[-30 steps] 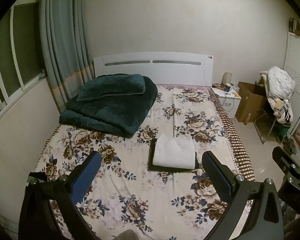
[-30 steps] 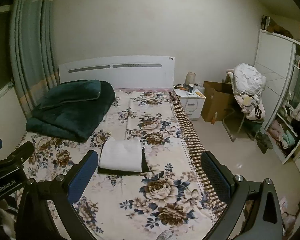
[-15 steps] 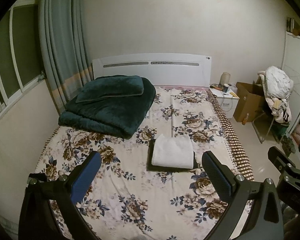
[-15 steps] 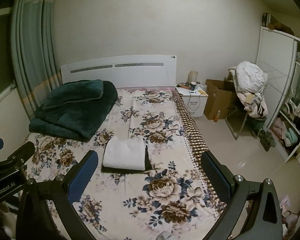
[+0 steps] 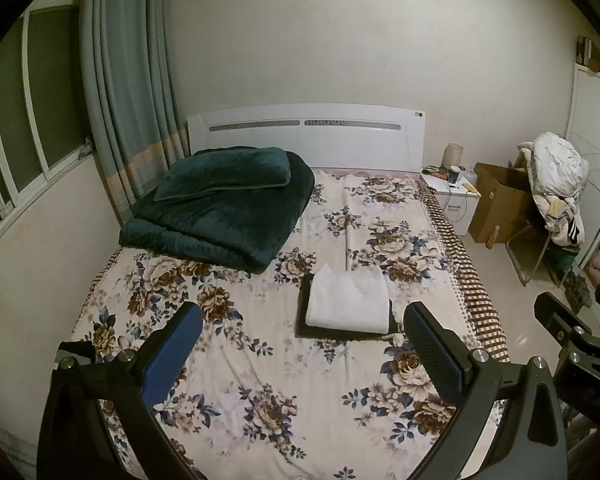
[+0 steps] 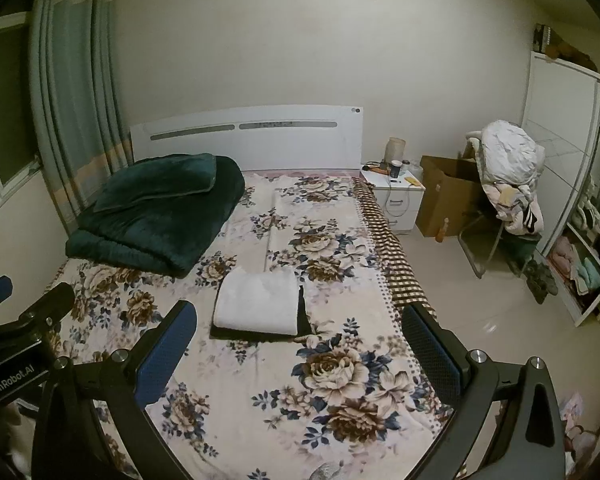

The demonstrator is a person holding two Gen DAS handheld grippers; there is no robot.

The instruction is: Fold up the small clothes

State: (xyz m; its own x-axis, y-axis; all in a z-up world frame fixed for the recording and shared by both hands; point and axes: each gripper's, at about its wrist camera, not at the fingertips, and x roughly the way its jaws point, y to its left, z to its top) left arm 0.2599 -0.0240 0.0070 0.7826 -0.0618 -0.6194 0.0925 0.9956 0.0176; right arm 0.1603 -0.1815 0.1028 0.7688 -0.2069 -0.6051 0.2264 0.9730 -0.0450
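Observation:
A folded white garment [image 5: 348,300] [image 6: 258,302] lies on top of a folded black garment [image 5: 304,320] [image 6: 302,314] in the middle of the floral bed sheet [image 5: 260,380] [image 6: 340,360]. My left gripper [image 5: 302,332] hangs open above the foot of the bed, well short of the stack, with nothing between its blue pads. My right gripper [image 6: 298,330] is open too and empty, held at the same distance. In the right wrist view the left gripper's body shows at the left edge.
A folded dark green quilt with a pillow [image 5: 220,208] [image 6: 156,208] lies at the bed's head, left side. Right of the bed stand a white nightstand [image 6: 396,196], a cardboard box [image 6: 444,196], a clothes-laden chair [image 6: 508,184] and open shelves [image 6: 584,240]. Wall and curtain run along the left.
Both grippers have drawn back and up from the bed; the stack looks slightly smaller and farther. Both stay open, and the clothes have not moved.

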